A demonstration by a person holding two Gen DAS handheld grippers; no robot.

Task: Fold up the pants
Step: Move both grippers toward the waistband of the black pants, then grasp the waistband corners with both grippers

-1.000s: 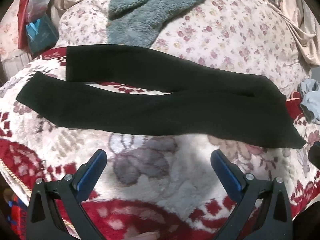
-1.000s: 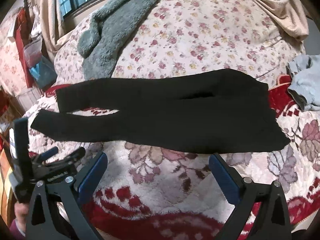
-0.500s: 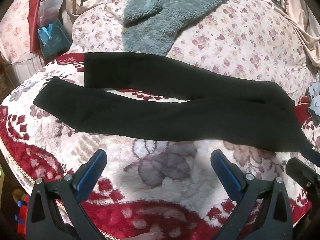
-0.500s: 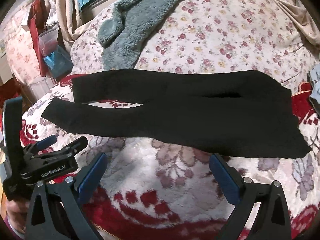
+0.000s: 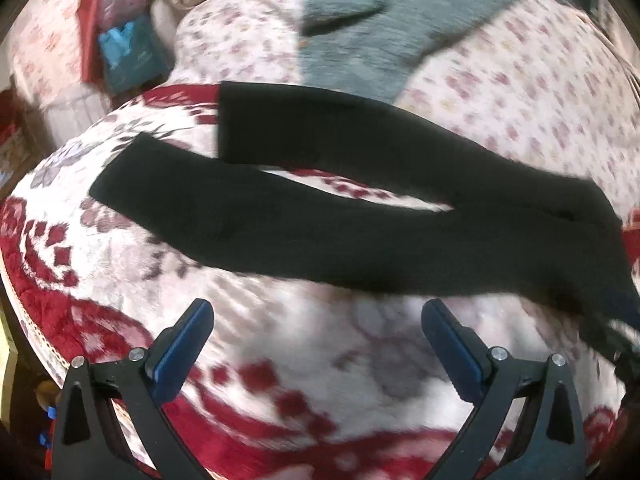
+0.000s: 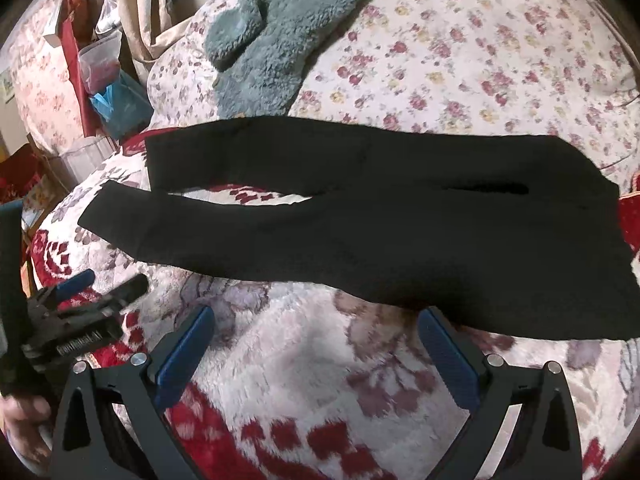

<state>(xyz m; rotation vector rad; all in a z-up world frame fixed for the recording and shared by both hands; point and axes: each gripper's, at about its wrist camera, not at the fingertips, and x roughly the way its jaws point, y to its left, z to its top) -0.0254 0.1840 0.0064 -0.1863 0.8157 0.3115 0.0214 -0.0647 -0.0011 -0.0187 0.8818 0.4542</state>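
Black pants point(image 5: 360, 216) point(image 6: 400, 232) lie flat across the bed, legs spread apart toward the left and the waist at the right. My left gripper point(image 5: 318, 320) hovers open over the blanket in front of the near leg, touching nothing. My right gripper point(image 6: 316, 326) is open too, just short of the pants' near edge below the hip part. In the right wrist view the left gripper point(image 6: 96, 288) shows at the left edge, held by a hand. In the left wrist view a dark blurred piece of the right gripper shows at the right edge.
A red and white patterned fleece blanket point(image 6: 304, 364) covers the near part of the bed, a floral quilt point(image 6: 460, 60) the far part. A grey-green fluffy garment point(image 6: 280, 32) lies beyond the pants. A blue bag point(image 5: 128, 56) and clutter stand at the left past the bed's edge.
Both grippers have shifted left along the pants; the leg ends now sit nearer the middle of both views. Both stay open and the pants have not moved.
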